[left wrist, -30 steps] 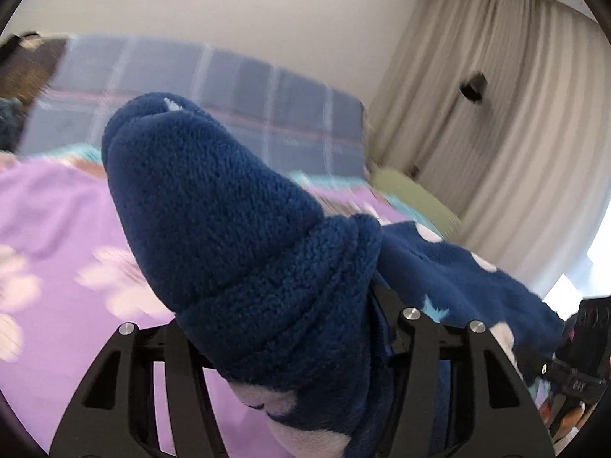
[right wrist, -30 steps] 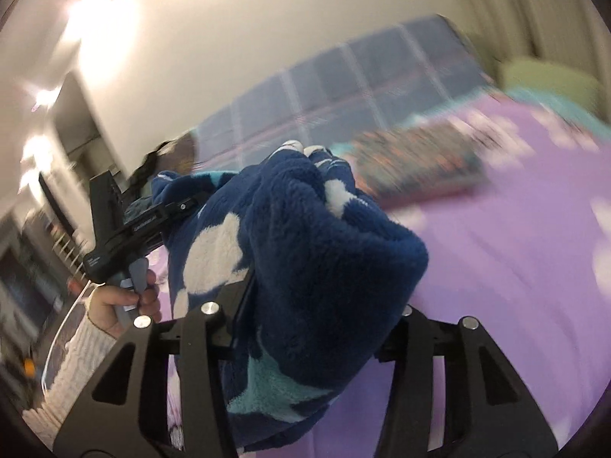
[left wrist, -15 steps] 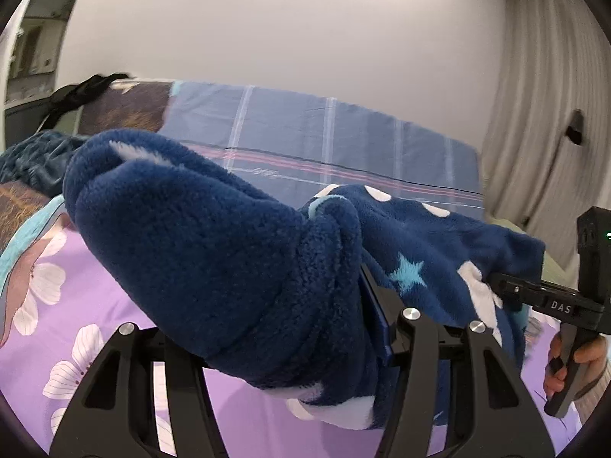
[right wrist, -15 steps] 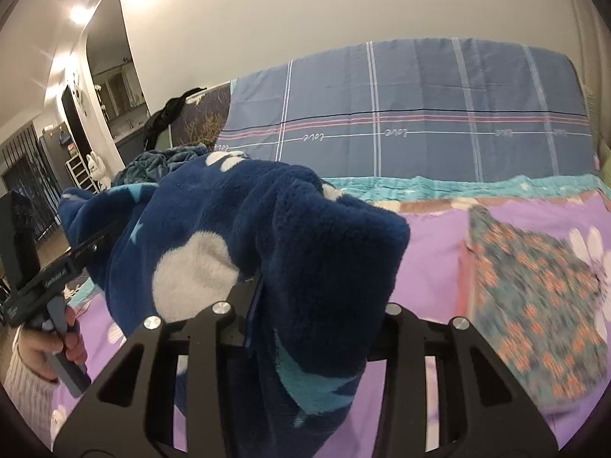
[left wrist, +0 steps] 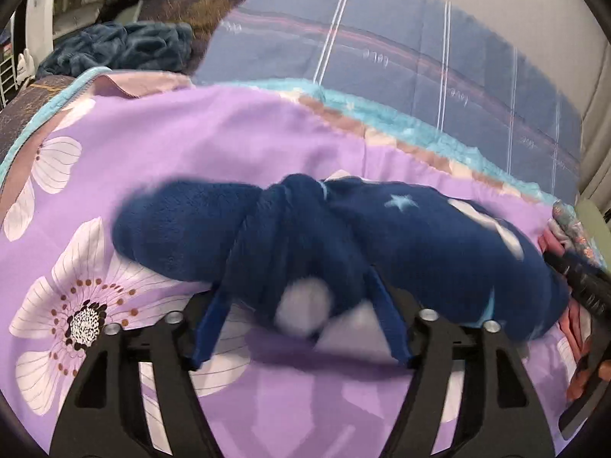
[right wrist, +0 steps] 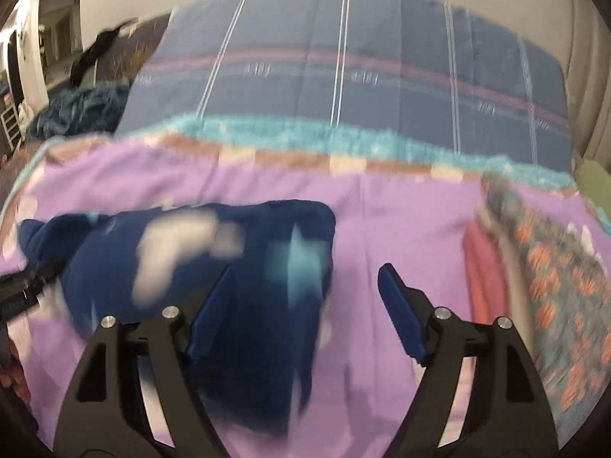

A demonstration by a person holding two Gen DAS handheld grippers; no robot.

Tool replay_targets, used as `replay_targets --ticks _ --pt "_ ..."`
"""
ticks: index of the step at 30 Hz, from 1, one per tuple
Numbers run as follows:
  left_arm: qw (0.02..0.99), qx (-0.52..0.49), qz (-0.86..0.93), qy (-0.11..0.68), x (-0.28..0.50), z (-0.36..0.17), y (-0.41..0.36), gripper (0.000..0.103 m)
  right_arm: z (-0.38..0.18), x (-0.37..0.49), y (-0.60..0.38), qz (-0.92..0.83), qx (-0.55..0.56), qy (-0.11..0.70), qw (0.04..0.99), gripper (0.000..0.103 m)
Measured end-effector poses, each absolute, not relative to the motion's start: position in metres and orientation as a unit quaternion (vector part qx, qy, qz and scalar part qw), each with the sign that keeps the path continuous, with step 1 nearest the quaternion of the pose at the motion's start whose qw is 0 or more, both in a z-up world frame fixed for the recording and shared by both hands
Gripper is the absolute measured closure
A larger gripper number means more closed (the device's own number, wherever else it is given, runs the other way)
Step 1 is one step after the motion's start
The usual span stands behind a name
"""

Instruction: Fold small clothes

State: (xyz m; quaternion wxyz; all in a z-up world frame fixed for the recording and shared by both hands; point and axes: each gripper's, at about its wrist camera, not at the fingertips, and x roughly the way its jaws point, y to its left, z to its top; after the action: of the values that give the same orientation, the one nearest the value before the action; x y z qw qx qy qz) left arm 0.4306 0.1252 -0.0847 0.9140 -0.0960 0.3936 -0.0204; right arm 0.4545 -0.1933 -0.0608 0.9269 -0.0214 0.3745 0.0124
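Fleece garment [left wrist: 382, 244], navy with stars and pale patches, lies bunched on the purple floral bedspread [left wrist: 214, 137] near the bed's middle. Left gripper [left wrist: 301, 337] and right gripper [right wrist: 301, 315] both have jaws spread apart around the fabric, not clamping it

The garment [left wrist: 401, 252] is dark navy fleece printed with white blobs and pale blue stars [left wrist: 400, 201]. It lies bunched on the purple flowered bedspread [left wrist: 229, 137], stretched sideways in a long rumpled roll. The middle is gathered into tight folds, with 1 plain navy end bulging left. Motion blur smears the print.
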Motion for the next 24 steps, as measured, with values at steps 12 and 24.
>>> replay_targets --ticks 12,24 --pt "0.939 -0.009 -0.086 0.332 0.34 -0.036 0.087 0.004 -0.022 0.335 -0.202 0.025 -0.006 0.329 0.944 0.011" --pt "0.964 -0.063 -0.118 0.232 0.16 0.024 0.054 0.001 0.04 0.122 -0.214 -0.002 0.02 0.278 0.96 0.002"
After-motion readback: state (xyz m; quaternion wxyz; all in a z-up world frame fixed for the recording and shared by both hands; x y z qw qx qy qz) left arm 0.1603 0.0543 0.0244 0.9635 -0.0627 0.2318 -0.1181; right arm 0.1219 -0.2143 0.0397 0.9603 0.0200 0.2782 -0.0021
